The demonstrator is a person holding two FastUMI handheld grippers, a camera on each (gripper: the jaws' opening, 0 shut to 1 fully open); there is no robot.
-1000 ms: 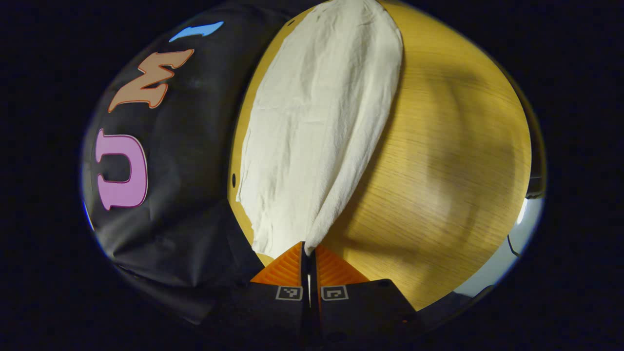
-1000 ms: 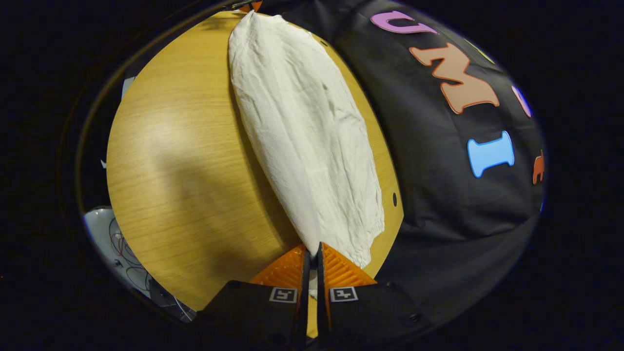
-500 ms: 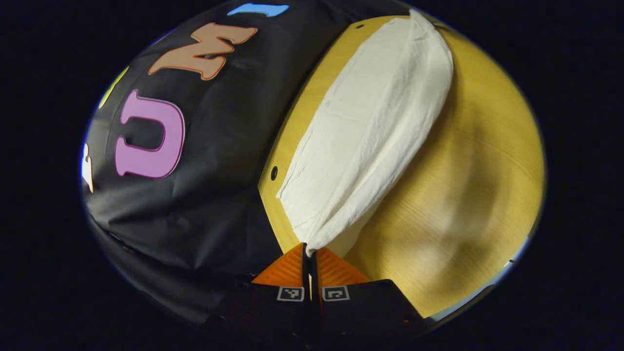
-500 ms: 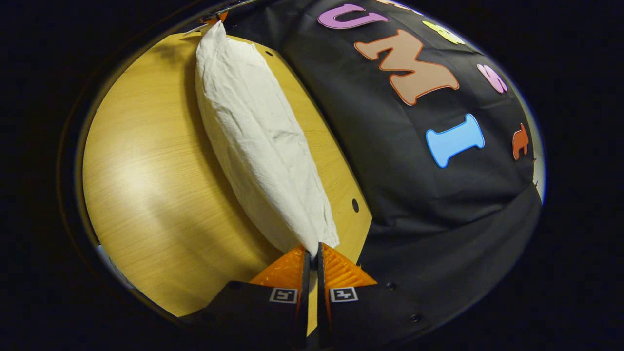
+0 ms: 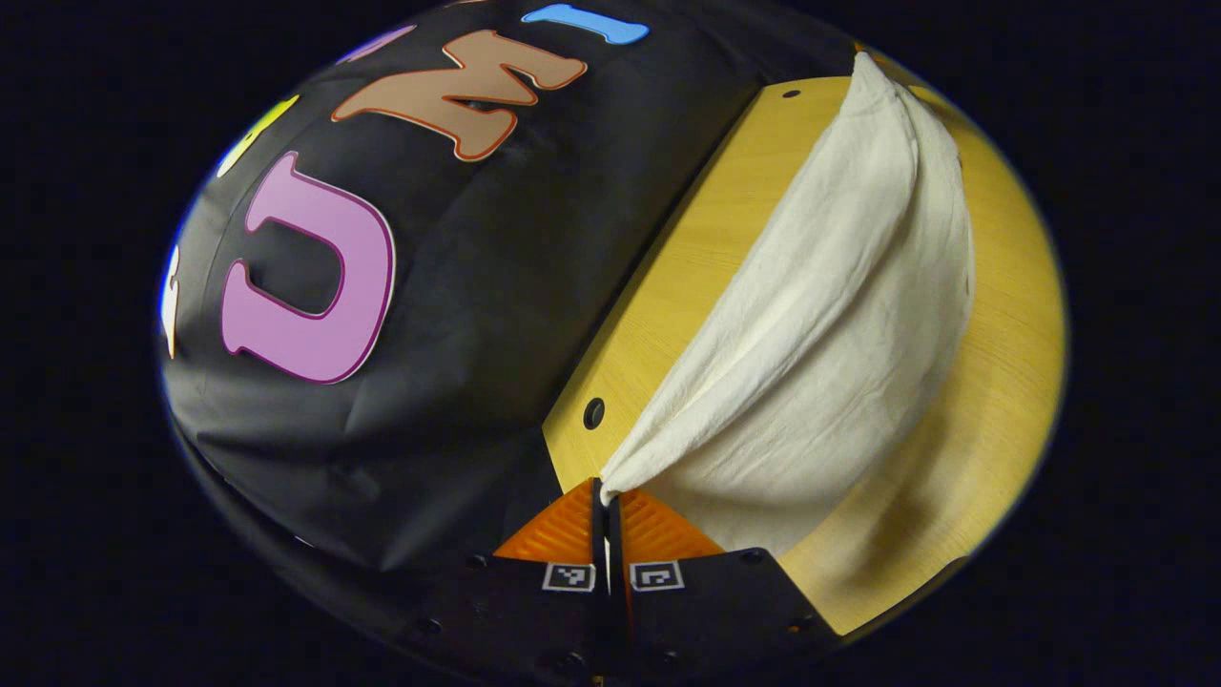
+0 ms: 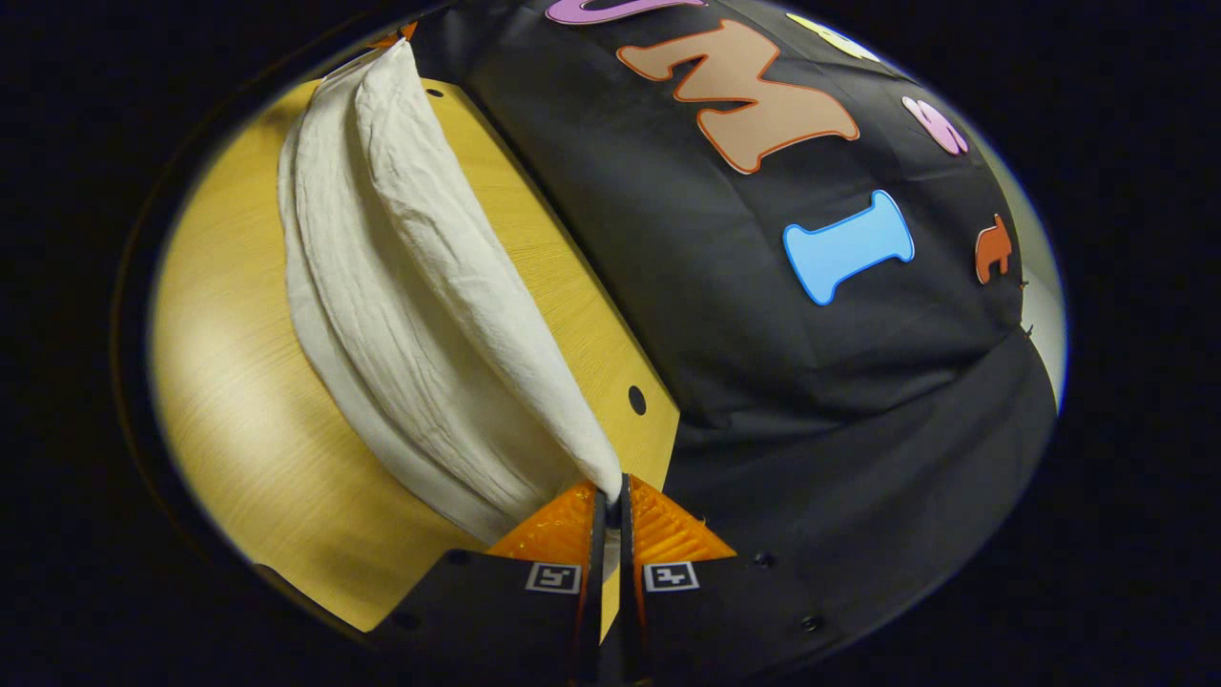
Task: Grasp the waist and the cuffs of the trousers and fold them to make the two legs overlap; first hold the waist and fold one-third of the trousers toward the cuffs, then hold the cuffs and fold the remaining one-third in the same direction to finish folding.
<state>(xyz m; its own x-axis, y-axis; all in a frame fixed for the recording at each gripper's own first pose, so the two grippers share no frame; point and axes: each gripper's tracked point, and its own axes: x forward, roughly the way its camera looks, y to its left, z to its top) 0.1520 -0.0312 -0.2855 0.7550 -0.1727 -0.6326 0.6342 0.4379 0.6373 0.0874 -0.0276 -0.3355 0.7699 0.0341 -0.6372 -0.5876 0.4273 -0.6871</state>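
Trousers [image 5: 839, 315] of white, wrinkled cloth hang stretched between the two grippers, over a wooden table [image 5: 1011, 382]. In the left gripper view, the left gripper [image 5: 607, 489] has its two fingers pressed together on one end of the cloth, and this end is gathered into a narrow point right at the fingertips. From there the cloth goes up and to the right in a long curved band, and it narrows again at the far end near the upper edge of the view. The lower part of the band hangs down in a wide belly toward the surface; I cannot tell if it touches the wood. The gripped end is above the corner of the table, beside a small dark hole [image 5: 593, 413] in the wood, near the edge that meets the black cloth wall [image 5: 458, 315].

In the right gripper view, the right gripper [image 6: 610, 494] is also clamped on the trousers [image 6: 401, 286], with both fingers closed on a pinched end of the cloth. The band runs from there up and to the left across the table [image 6: 229, 420], with several long folds along it. This end is also close to a table corner with a small hole [image 6: 636, 400], next to the wall [image 6: 820, 382]. Which end is the waist and which is the cuffs, I cannot tell.
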